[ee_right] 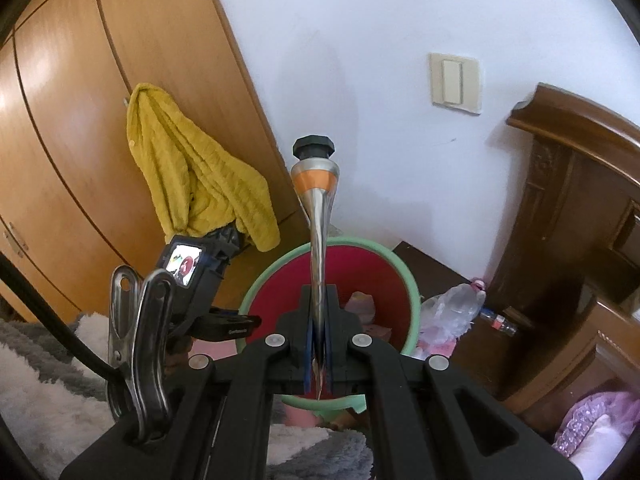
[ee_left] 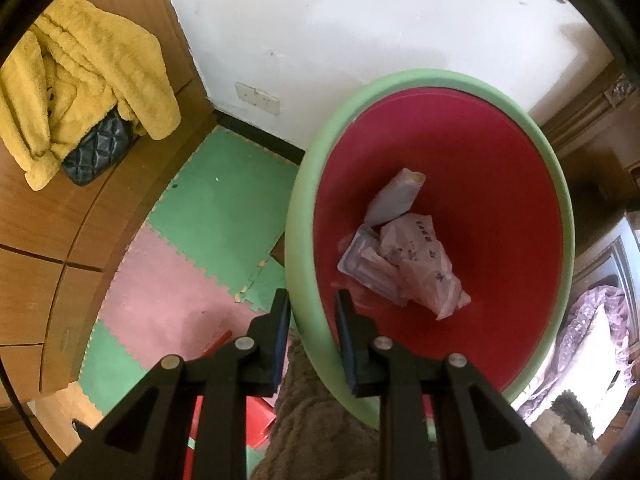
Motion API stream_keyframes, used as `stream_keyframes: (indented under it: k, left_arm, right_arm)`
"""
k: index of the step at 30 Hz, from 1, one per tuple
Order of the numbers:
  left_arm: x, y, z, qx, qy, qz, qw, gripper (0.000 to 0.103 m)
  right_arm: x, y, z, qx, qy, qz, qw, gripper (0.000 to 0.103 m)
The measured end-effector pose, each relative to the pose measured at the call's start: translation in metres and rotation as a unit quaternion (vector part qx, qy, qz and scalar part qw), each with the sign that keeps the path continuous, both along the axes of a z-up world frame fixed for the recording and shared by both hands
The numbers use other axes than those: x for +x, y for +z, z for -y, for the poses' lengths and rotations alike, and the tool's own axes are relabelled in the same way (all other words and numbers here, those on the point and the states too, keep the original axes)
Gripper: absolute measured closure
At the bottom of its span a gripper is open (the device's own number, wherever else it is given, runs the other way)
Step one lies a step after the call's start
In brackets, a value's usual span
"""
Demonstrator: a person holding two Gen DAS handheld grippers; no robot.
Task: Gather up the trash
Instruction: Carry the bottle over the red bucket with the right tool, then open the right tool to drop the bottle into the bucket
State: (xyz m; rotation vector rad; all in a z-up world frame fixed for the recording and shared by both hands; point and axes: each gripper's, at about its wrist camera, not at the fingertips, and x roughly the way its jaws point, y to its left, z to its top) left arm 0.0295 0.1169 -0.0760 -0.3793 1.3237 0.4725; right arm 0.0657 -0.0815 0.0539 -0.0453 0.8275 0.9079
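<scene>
A green bin (ee_left: 440,77) with a red inside leans toward me. My left gripper (ee_left: 312,302) is shut on its near rim, one finger outside and one inside. Crumpled pale wrappers (ee_left: 416,258) and a white packet (ee_left: 396,196) lie at the bottom. In the right wrist view the bin (ee_right: 256,286) stands below and ahead. My right gripper (ee_right: 319,292) is shut on the flat end of a squeezed silver tube (ee_right: 318,208), which has an orange band and a black cap. The tube sticks up and forward above the bin's opening.
A yellow garment (ee_right: 192,176) and a dark quilted bag (ee_left: 96,152) hang on the wooden wardrobe (ee_right: 72,120) at left. Green and pink foam mats (ee_left: 224,200) cover the floor. A crushed plastic bottle (ee_right: 460,304) lies right of the bin, by a dark wooden headboard (ee_right: 580,200).
</scene>
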Motion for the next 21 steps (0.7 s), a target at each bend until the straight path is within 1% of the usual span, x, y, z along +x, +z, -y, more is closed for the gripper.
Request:
stream_keyframes:
  k: [4, 8, 12, 15, 16, 18, 19, 20, 21]
  left_arm:
    - [-0.001, -0.001, 0.002, 0.006, -0.003, -0.004, 1.0, 0.079]
    - [0.0, -0.001, 0.005, 0.011, -0.005, -0.003, 0.9999, 0.079]
    - [0.0, 0.0, 0.004, 0.007, -0.005, 0.0, 1.0, 0.079]
    - [0.0, 0.004, 0.003, 0.01, -0.008, 0.005, 0.9999, 0.079]
    - [-0.001, 0.004, 0.003, 0.01, -0.008, 0.005, 0.9999, 0.079]
    - [0.0, 0.003, 0.004, 0.012, -0.009, 0.004, 0.9999, 0.079]
    - [0.001, 0.003, 0.004, 0.012, -0.01, 0.003, 0.9999, 0.079]
    - [0.001, 0.003, 0.003, 0.011, -0.009, 0.003, 0.9999, 0.079]
    - [0.002, 0.003, 0.003, 0.01, -0.008, 0.004, 0.9999, 0.079]
  right_arm:
    - [0.006, -0.007, -0.017, -0.01, 0.019, -0.006, 1.0, 0.098]
    - [0.016, -0.013, -0.031, -0.027, 0.015, -0.004, 1.0, 0.098]
    - [0.024, -0.015, -0.039, -0.038, 0.01, -0.005, 0.999, 0.098]
    - [0.026, -0.016, -0.043, -0.044, 0.011, -0.001, 0.999, 0.097]
    - [0.026, -0.017, -0.045, -0.046, 0.013, 0.0, 0.999, 0.095]
    - [0.027, -0.02, -0.048, -0.049, 0.022, -0.004, 0.999, 0.072]
    - [0.028, -0.022, -0.05, -0.055, 0.022, -0.007, 0.998, 0.05]
    - [0.028, -0.024, -0.051, -0.063, 0.018, -0.006, 0.998, 0.042]
    - [0.029, -0.026, -0.05, -0.065, 0.014, -0.005, 0.998, 0.042]
